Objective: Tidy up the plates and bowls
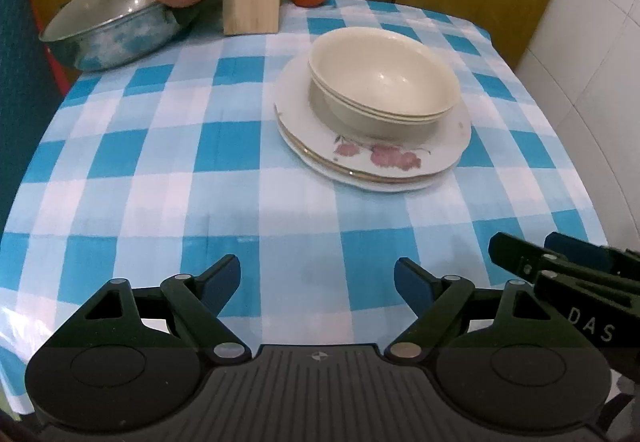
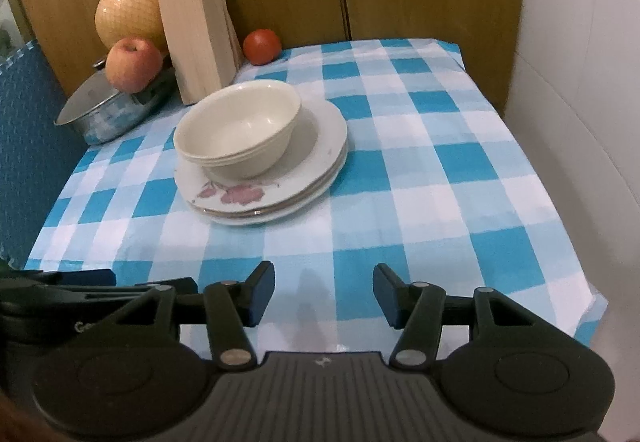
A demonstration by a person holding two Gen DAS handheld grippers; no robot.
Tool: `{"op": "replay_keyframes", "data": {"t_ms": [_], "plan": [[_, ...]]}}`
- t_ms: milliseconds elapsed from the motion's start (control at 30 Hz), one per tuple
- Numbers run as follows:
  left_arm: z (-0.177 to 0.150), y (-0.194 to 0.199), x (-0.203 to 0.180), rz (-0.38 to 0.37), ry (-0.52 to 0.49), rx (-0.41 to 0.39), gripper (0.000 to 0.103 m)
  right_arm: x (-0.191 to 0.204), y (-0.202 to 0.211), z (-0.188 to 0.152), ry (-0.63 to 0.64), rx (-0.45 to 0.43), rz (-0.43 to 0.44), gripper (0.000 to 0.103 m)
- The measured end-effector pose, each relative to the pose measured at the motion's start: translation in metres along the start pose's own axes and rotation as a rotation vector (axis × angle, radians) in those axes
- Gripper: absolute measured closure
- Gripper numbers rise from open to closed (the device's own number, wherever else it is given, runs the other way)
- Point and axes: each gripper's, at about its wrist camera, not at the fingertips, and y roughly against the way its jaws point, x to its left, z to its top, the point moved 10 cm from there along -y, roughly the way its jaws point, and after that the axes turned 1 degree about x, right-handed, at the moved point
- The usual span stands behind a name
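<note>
A stack of cream bowls sits nested on a stack of white plates with a pink flower print, on the blue checked tablecloth. In the right wrist view the bowls rest toward the left side of the plates. My left gripper hangs open over the cloth near the table's front edge, well short of the plates, with nothing between its fingers. My right gripper is open too and empty, close beside the left one; it shows as the right gripper at the left wrist view's right edge.
At the back left stand a lidded metal pot, an apple, a netted pomelo and a wooden knife block. A tomato lies by the wooden back panel. A white tiled wall bounds the right side.
</note>
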Motion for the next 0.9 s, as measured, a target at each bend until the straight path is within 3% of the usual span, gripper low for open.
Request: {"op": "replay_keyframes", "data": {"t_ms": [900], "plan": [[-0.0085, 0.007, 0.0015, 0.07, -0.053, -0.026, 0.016, 0.0018, -0.0032, -0.0101, -0.016, 0.024, 0.015, 0.051]]}}
